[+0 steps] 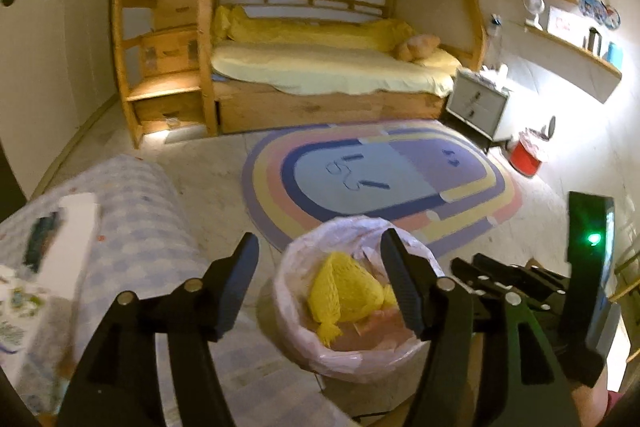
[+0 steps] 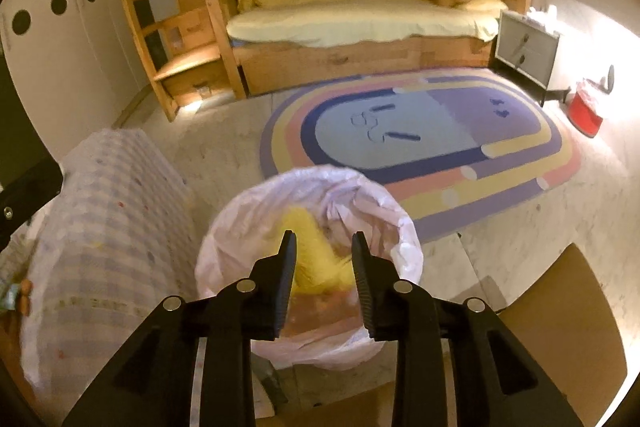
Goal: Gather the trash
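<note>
Below, both grippers held over lined bin [image 2: 310, 267] w/ yellow net trash [image 1: 344, 291] inside. Left gripper [image 1: 320, 283] spread wide, nothing pinched; right gripper [image 2: 324, 279] part-spread, empty. Right gripper's device w/ green light [image 1: 594, 239] seen in left view only.

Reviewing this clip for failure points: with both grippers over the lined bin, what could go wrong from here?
1. The yellow mesh bag sits high in the bin; it may spill out if the liner is pulled.
2. The thin liner is loosely draped over the rim, so it could slip or tear if pinched.
3. The left gripper and right gripper, both open, work close together above one bin and might collide.
</note>
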Tool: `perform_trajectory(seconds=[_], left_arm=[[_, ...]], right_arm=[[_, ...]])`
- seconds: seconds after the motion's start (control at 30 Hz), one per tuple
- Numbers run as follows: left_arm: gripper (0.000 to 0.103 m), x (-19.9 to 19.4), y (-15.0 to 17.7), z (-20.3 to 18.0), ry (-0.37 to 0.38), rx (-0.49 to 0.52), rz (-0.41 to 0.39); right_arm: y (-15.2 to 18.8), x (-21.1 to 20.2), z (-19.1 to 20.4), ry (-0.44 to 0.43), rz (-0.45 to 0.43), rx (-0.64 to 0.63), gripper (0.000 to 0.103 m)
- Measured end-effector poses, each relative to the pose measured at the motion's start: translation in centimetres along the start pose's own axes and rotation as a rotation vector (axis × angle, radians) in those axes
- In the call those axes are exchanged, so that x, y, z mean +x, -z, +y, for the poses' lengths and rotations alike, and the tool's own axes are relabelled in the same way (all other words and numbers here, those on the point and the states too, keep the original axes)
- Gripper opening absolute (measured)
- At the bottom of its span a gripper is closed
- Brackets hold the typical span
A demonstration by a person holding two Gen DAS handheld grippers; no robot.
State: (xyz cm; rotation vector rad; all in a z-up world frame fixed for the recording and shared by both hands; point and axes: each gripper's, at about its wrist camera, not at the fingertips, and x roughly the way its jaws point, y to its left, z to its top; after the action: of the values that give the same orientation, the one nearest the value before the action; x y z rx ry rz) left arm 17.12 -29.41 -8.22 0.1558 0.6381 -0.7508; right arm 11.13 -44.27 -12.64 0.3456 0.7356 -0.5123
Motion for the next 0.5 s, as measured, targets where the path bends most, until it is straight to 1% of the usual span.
perform_trajectory(seconds=[0.1,0.17,0.23,0.37,0.43,0.5], left_arm=[[0.062,-3.3,-0.2,1.1,-0.037,-0.013,-0.043],[0.062,-6.3,-0.1,2.4,-0.065,-0.028,-0.086],[0.062,-8.6,0.0,3.7,-0.102,-0.041,-0.109],[0.063,-12.7,0.9,6.7,-0.185,-0.081,-0.135],[0.066,-14.5,1.7,8.4,-0.230,-0.092,-0.142],[0.066,-15.9,2.8,10.4,-0.286,-0.108,-0.143]], right_arm=[[-0.8,-2.8,1.2,-0.026,-0.037,0.002,0.030],[-1.2,-5.0,2.9,-0.058,-0.070,-0.022,0.030],[-1.4,-6.7,4.7,-0.097,-0.087,-0.043,0.030],[-1.7,-10.1,9.0,-0.180,-0.123,-0.108,0.030],[-1.9,-11.1,10.9,-0.216,-0.131,-0.136,0.031],[-2.0,-11.9,13.4,-0.255,-0.139,-0.175,0.032]])
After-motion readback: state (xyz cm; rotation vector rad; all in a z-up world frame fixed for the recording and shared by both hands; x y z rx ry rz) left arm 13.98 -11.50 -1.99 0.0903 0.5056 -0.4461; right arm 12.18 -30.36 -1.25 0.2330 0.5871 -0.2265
